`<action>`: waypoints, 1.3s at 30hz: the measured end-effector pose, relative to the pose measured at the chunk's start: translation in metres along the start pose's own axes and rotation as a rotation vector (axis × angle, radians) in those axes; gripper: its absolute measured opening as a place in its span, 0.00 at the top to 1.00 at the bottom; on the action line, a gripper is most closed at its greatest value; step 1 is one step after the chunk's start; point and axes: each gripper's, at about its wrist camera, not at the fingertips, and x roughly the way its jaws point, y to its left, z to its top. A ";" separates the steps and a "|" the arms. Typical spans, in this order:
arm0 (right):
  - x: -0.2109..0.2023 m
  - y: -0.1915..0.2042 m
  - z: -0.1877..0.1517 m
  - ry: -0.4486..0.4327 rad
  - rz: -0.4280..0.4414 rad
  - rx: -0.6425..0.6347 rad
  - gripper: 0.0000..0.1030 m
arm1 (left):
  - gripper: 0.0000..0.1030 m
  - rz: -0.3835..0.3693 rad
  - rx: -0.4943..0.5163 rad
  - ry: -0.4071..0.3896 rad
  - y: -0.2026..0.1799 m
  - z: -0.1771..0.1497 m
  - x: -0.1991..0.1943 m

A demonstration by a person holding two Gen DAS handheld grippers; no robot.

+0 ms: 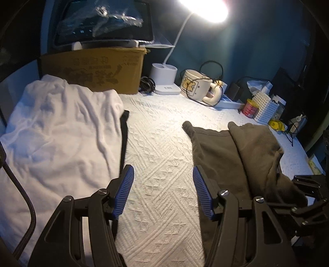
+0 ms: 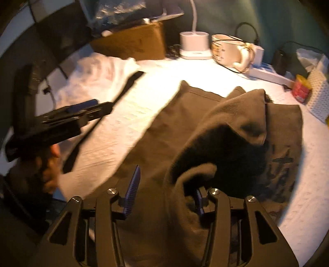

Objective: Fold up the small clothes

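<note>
The left gripper (image 1: 163,191) hung over the bare white cloth (image 1: 160,147) that covered the table, its blue pads (image 1: 125,189) apart with nothing between them. At its 9 o'clock lay a white garment (image 1: 59,133), rumpled, with a black strip (image 1: 124,135) along its right edge. At its 2 o'clock lay the brown garment (image 1: 236,156), partly folded, one layer thrown over another.

In the right wrist view the right gripper (image 2: 166,193) stood over the brown garment (image 2: 185,127). A raised fold of the brown fabric sat between its fingers and hid most of the right pad; the left pad (image 2: 132,191) stood clear of the fabric. The jaws were parted and did not press on the fabric. A dark print (image 2: 283,170) showed on the garment at 3 o'clock. The left gripper (image 2: 67,119) appeared at 9 o'clock in this view, blurred, with a hand (image 2: 50,168) beneath it.

At the far side of the table, from 11 to 2 o'clock in the left view, stood a cardboard box (image 1: 92,71), a white lamp base (image 1: 164,78) with its lit lamp (image 1: 205,8) above, a mug (image 1: 197,84), a red tin (image 1: 249,107) and a white perforated basket (image 1: 265,111). A dark screen (image 1: 102,22) sat on top of the box.
</note>
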 end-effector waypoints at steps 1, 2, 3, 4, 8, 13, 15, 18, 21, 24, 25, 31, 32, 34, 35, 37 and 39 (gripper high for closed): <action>-0.005 0.006 -0.001 -0.011 0.028 -0.011 0.53 | 0.42 0.004 0.000 -0.005 0.000 0.000 -0.003; -0.010 0.011 -0.002 -0.024 0.050 -0.025 0.53 | 0.42 0.007 0.002 -0.013 0.000 0.001 -0.007; -0.018 0.018 -0.003 -0.042 0.075 -0.043 0.53 | 0.42 0.010 0.005 -0.019 -0.001 0.001 -0.010; -0.024 0.023 -0.005 -0.055 0.087 -0.055 0.53 | 0.42 0.014 0.010 -0.026 -0.003 0.002 -0.014; -0.051 0.026 -0.012 -0.120 0.092 -0.084 0.53 | 0.42 0.014 0.030 -0.049 -0.015 0.003 -0.026; -0.069 -0.001 -0.022 -0.164 0.020 -0.024 0.53 | 0.42 -0.010 0.069 -0.052 -0.037 0.004 -0.031; -0.070 -0.017 -0.027 -0.165 -0.013 0.017 0.53 | 0.42 -0.023 0.095 -0.037 -0.050 0.003 -0.029; -0.075 -0.042 -0.038 -0.175 -0.058 0.092 0.53 | 0.42 -0.073 0.133 0.004 -0.069 0.000 -0.023; -0.079 -0.067 -0.051 -0.188 -0.084 0.163 0.53 | 0.42 -0.167 0.156 0.078 -0.089 -0.011 -0.016; -0.080 -0.085 -0.063 -0.191 -0.115 0.212 0.52 | 0.42 -0.265 0.212 0.194 -0.110 -0.031 0.002; -0.081 -0.091 -0.068 -0.191 -0.122 0.231 0.52 | 0.42 -0.268 0.228 0.212 -0.115 -0.038 0.008; -0.083 -0.108 -0.090 -0.191 -0.115 0.282 0.52 | 0.72 -0.250 0.243 0.299 -0.124 -0.065 0.025; -0.082 -0.110 -0.094 -0.191 -0.110 0.286 0.52 | 0.77 -0.229 0.230 0.295 -0.123 -0.066 0.019; -0.080 -0.112 -0.099 -0.187 -0.099 0.296 0.52 | 0.89 -0.204 0.217 0.280 -0.121 -0.069 0.008; -0.078 -0.113 -0.101 -0.185 -0.092 0.299 0.52 | 0.90 -0.189 0.210 0.272 -0.119 -0.071 0.002; -0.073 -0.114 -0.105 -0.176 -0.084 0.301 0.52 | 0.91 -0.157 0.193 0.273 -0.118 -0.076 -0.007; -0.069 -0.114 -0.108 -0.164 -0.080 0.294 0.52 | 0.92 -0.123 0.174 0.286 -0.114 -0.083 -0.013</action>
